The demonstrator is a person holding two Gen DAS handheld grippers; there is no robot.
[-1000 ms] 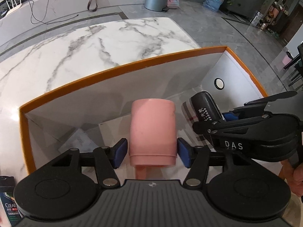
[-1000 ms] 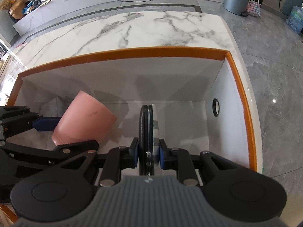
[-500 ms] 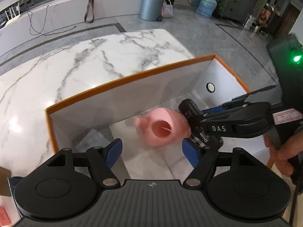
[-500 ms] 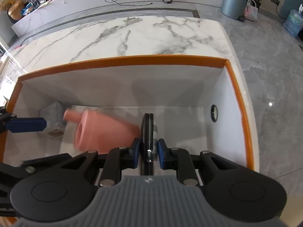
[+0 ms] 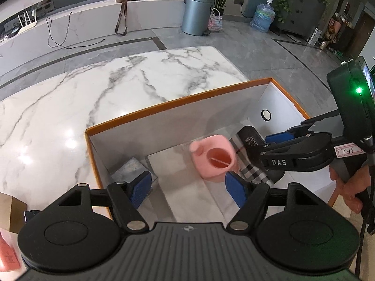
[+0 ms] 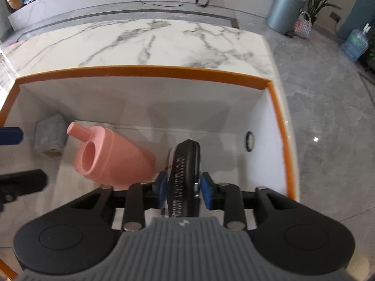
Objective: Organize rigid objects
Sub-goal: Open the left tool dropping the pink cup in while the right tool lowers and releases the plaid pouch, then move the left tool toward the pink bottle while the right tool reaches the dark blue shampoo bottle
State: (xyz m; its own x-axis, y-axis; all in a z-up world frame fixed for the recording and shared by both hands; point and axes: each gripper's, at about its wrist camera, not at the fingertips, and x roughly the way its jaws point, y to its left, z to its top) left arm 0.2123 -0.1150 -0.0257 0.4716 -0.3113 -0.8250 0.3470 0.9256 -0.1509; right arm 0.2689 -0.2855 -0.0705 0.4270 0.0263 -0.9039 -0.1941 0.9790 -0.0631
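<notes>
Left wrist view: left gripper (image 5: pixel 187 190) hangs above the near-left part of the box (image 5: pixel 178 100), an orange-rimmed carton w/ white inner walls, sitting on the marble table (image 5: pixel 117 89). Jaws spread wide, blue pads (image 5: pixel 140 188) w/ nothing between them. Pink cup (image 5: pixel 214 159) lies on its side on the box floor, mouth facing the camera, a short stub on its upper left. It sits just left of the black case (image 5: pixel 252 140), close enough that I can't tell if they touch. Right gripper (image 5: pixel 276 141) comes in from the right, held by a hand (image 5: pixel 351 187), w/ the case between its fingers; a striped patch shows under the case. Grey packet (image 5: pixel 130 171) sits in the box's left corner, partly behind the left pad. Round hole (image 5: pixel 265 115) in the right end wall.

Right wrist view: right gripper (image 6: pixel 182 188) has its jaws pinching the black case (image 6: pixel 185 173), which stands on edge, embossed text along its rim, pointing fwd into the box (image 6: pixel 145 71). Pads touch both of its sides. Pink cup (image 6: pixel 112 159) lies on the floor just left of the case, wide end nearest the gripper, stub pointing to the far left. Grey packet (image 6: pixel 49 138) sits in the far-left corner, apart from the cup. One blue pad of the left gripper (image 6: pixel 10 135) shows at the left edge. Marble table (image 6: pixel 140 42) runs beyond the box.
</notes>
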